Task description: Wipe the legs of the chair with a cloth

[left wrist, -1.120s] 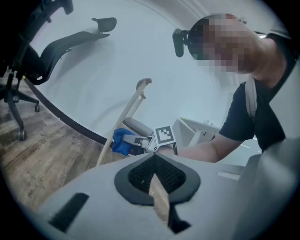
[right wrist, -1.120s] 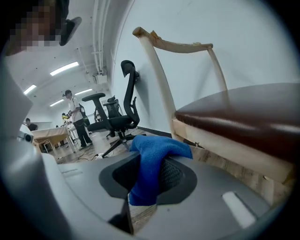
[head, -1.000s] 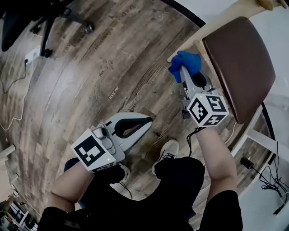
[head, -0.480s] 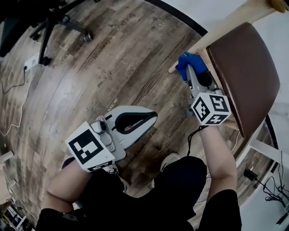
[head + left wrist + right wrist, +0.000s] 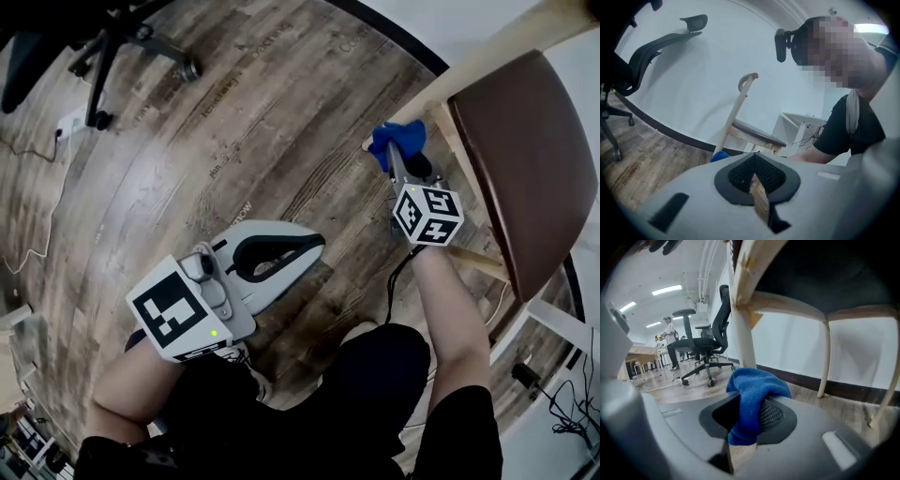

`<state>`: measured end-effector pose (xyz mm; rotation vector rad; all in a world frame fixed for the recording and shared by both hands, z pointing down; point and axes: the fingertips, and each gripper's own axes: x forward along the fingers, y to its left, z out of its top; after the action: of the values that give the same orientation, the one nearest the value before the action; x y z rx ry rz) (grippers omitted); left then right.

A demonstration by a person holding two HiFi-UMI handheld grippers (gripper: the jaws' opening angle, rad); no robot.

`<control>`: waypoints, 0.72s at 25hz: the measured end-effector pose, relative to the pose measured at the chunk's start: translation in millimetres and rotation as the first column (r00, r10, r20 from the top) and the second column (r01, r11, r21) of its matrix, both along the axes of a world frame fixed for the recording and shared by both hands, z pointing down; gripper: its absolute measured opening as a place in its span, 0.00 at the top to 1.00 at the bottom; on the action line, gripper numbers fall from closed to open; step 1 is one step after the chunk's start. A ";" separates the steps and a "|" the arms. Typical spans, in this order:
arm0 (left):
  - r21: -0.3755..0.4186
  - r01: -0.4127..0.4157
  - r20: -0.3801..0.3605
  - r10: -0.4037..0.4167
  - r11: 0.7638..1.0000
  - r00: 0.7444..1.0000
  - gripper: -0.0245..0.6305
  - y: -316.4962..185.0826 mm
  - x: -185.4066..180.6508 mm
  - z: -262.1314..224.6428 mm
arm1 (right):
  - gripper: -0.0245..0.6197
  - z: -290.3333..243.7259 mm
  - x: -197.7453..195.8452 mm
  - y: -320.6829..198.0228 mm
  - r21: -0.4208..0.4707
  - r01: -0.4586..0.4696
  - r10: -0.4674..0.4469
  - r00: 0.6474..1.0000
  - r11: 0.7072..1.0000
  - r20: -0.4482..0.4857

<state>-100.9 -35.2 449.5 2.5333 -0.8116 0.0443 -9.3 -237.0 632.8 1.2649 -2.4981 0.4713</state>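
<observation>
My right gripper [image 5: 397, 155] reaches forward, its jaws clamped on the blue cloth [image 5: 398, 138] right at the chair leg [image 5: 469, 64]. My right forearm [image 5: 450, 319] runs straight behind it. My left gripper [image 5: 312, 244] hangs well apart from that leg, jaws together on nothing, with my left forearm [image 5: 141, 384] tucked close.

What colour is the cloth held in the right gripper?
Blue. The cloth shows best in the right gripper view.
</observation>
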 end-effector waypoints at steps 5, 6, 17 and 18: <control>0.003 0.025 0.000 -0.025 1.000 1.000 0.95 0.9 -8.0 -6.6 | 0.81 84.8 1.9 -5.4 -0.145 -0.025 0.014 0.997 0.989 -0.075; 0.010 0.032 0.004 -0.032 0.999 0.999 0.95 1.2 -9.5 -8.1 | 0.81 101.3 2.4 -5.9 -0.175 -0.028 0.012 0.996 0.984 -0.094; 0.010 0.102 0.093 -0.103 0.995 0.990 0.95 22.6 -30.1 -7.1 | 0.80 197.6 3.6 -12.5 -0.370 -0.024 -0.077 0.964 0.929 -0.255; 0.011 0.101 0.100 -0.102 0.995 0.990 0.95 24.0 -30.0 -6.7 | 0.80 197.2 3.5 -12.0 -0.373 -0.024 -0.079 0.963 0.928 -0.258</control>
<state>-130.9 -11.2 442.8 2.5079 -0.9804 0.1365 -5.8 -249.0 830.0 1.0610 -2.0736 0.6806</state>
